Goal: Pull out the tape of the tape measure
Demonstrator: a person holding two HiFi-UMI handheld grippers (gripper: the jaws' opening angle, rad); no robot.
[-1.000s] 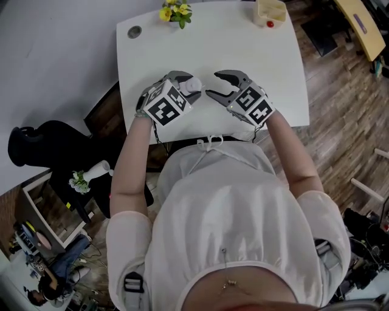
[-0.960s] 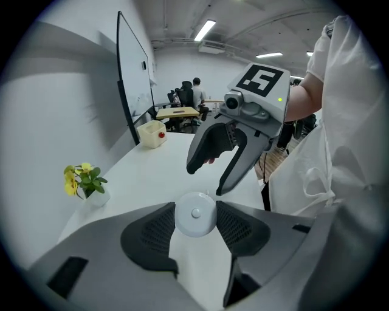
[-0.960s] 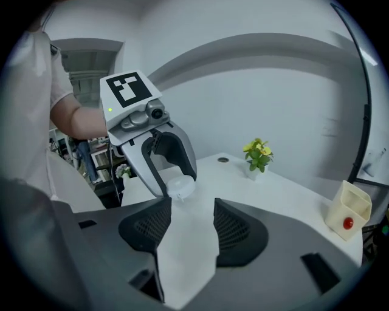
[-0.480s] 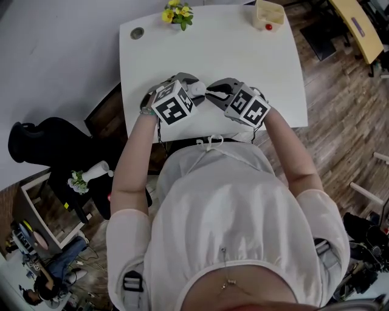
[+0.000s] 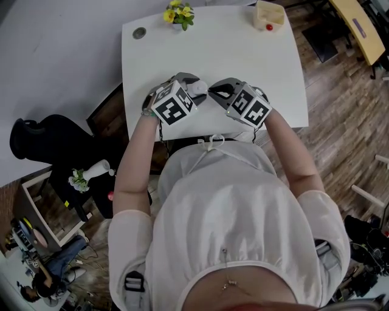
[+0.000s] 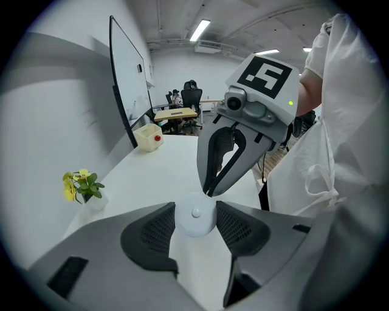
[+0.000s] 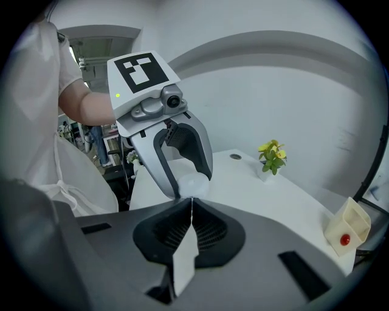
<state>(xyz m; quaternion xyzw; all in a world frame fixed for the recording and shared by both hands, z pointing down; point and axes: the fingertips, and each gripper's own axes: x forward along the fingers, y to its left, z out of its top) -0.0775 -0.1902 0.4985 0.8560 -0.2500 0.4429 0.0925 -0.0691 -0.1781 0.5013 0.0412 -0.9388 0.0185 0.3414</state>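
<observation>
A round white tape measure [image 6: 194, 214] sits between the pads of my left gripper [image 6: 194, 220], which is shut on its two flat faces above the white table [image 5: 243, 54]. In the head view the case [image 5: 197, 89] shows just past the left gripper [image 5: 193, 85]. My right gripper [image 5: 211, 91] faces it from the right. Its jaws are closing and meet at the rim of the case [image 7: 193, 181]. A thin pale strip, the tape's end, shows between the right gripper's [image 7: 191, 203] pads. From the left gripper view the right gripper [image 6: 209, 191] touches the case's top edge.
A small pot of yellow flowers [image 5: 176, 13] and a beige box [image 5: 270, 13] with a red ball stand at the table's far edge. A round grommet [image 5: 140, 33] lies at the far left corner. A black chair [image 5: 42, 143] stands left of the table.
The right gripper moved left up to the tape measure and its jaws went from wide apart to together. The left gripper kept its hold and barely shifted.
</observation>
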